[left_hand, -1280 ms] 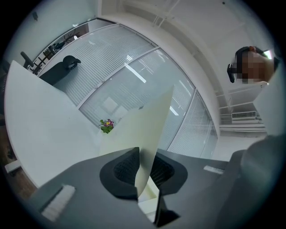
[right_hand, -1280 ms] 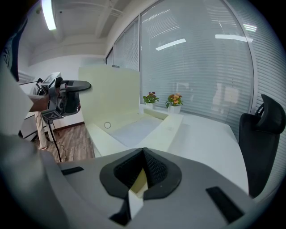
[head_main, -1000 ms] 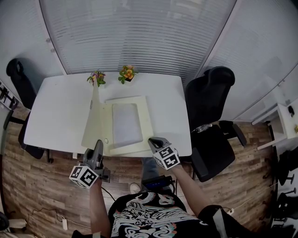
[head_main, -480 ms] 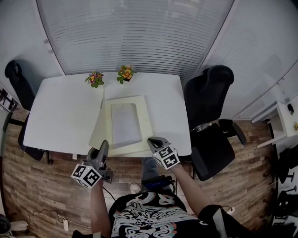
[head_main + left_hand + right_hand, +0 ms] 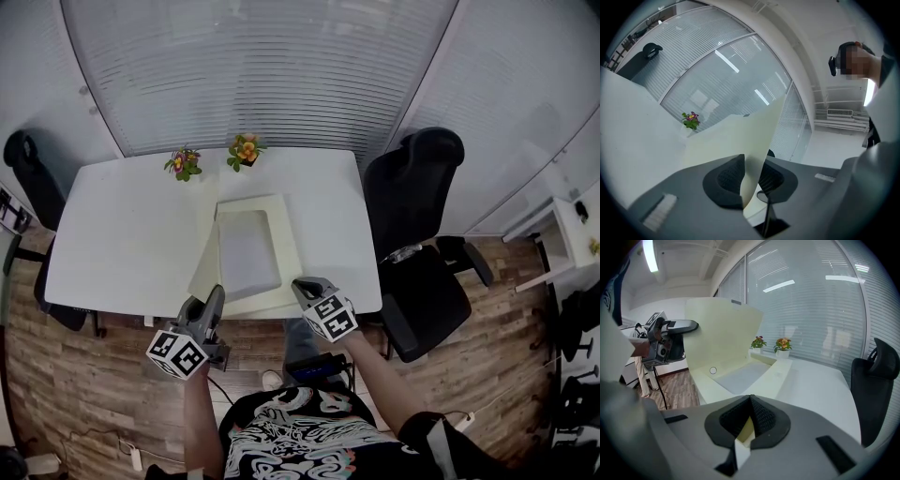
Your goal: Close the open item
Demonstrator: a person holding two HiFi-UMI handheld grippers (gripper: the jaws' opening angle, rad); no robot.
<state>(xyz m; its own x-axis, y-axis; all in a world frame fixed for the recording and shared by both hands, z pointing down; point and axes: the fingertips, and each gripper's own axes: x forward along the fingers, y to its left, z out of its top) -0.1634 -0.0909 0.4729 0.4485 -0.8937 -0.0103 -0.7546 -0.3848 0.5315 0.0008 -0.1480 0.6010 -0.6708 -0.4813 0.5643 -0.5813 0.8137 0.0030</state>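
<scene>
A cream folder case (image 5: 287,234) lies open on the white table (image 5: 122,234), with a grey sheet (image 5: 246,255) inside. Its cover flap (image 5: 208,255) stands up along the left side and leans over the base. My left gripper (image 5: 216,294) is at the table's near edge. In the left gripper view the flap (image 5: 754,140) runs between the pads (image 5: 729,180) of that gripper (image 5: 750,177), whose jaws are opening. My right gripper (image 5: 300,285) is shut on the case's near edge (image 5: 746,427), which shows between the fingertips of that gripper (image 5: 750,417).
Two small potted flowers (image 5: 184,161) (image 5: 245,148) stand at the table's far edge. A black office chair (image 5: 417,202) is to the right of the table and another (image 5: 21,159) to its left. Window blinds fill the wall behind.
The cover flap has swung from leaning out to the left to standing up and tipping over the base. My left gripper moved right with it. The right gripper stayed put.
</scene>
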